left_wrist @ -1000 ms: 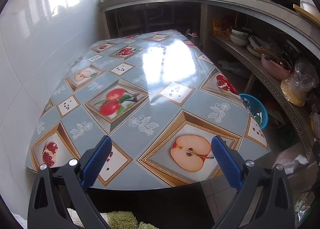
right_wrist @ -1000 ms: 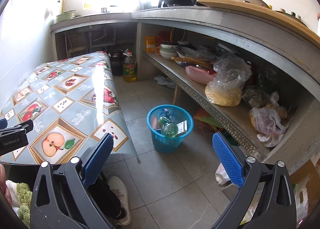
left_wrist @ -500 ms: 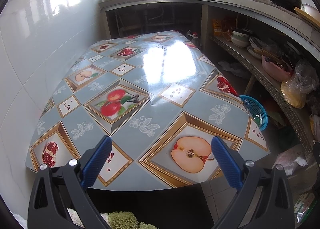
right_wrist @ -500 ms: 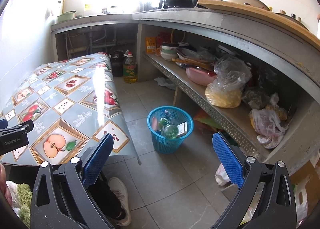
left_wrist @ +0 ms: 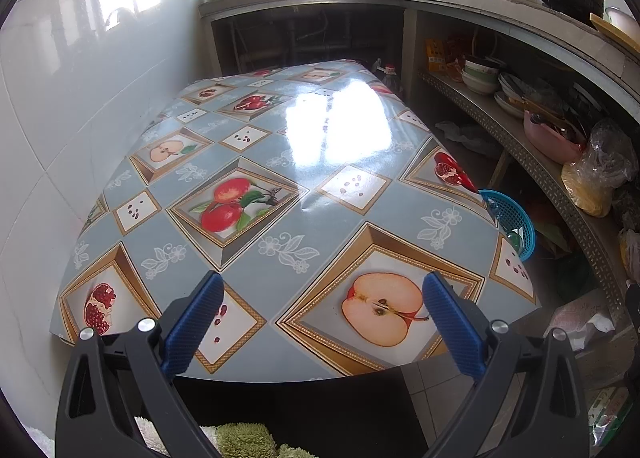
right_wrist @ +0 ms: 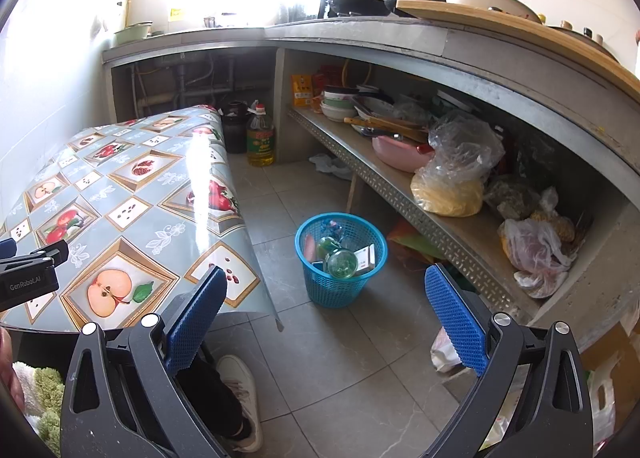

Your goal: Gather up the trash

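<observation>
Glossy fruit-print tablecloth (left_wrist: pixel 280 185), woven blue basket (right_wrist: pixel 340 258) of seemingly bottles; both grippers (left_wrist: pixel 320 314) (right_wrist: pixel 326 306) gape.

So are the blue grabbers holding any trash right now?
No, nothing is held. The left gripper is open over the table, and the right gripper is open above the floor, near the blue basket.

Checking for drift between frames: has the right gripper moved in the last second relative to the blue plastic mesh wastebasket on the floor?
No. The blue plastic mesh wastebasket sits at the same spot between the open right gripper fingers, and the fruit-print tablecloth edge lines up as before.
</observation>
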Motion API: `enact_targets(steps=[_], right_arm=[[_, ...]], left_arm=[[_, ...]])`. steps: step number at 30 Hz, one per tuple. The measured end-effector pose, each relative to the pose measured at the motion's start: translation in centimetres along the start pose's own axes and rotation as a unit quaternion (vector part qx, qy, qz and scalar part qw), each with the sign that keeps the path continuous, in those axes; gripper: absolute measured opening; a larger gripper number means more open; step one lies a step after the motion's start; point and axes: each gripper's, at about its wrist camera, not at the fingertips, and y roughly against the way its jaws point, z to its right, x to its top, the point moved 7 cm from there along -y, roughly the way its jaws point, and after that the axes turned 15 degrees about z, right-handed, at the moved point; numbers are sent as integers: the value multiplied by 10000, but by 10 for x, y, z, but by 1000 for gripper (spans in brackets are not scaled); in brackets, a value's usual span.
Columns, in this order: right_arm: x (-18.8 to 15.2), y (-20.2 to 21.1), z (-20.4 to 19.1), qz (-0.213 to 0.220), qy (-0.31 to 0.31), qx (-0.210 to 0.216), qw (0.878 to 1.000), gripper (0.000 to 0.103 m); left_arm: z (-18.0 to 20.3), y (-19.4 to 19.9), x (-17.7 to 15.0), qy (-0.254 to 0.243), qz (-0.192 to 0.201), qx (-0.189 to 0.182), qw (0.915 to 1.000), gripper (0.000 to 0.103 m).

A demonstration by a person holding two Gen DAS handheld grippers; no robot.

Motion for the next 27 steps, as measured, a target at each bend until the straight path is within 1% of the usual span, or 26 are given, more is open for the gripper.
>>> enact_targets(steps=[27], right_arm=[[1, 0, -1, 9, 5, 4, 10000, 96]], left_arm=[[1, 1, -3, -6, -36, 4, 10000, 98]])
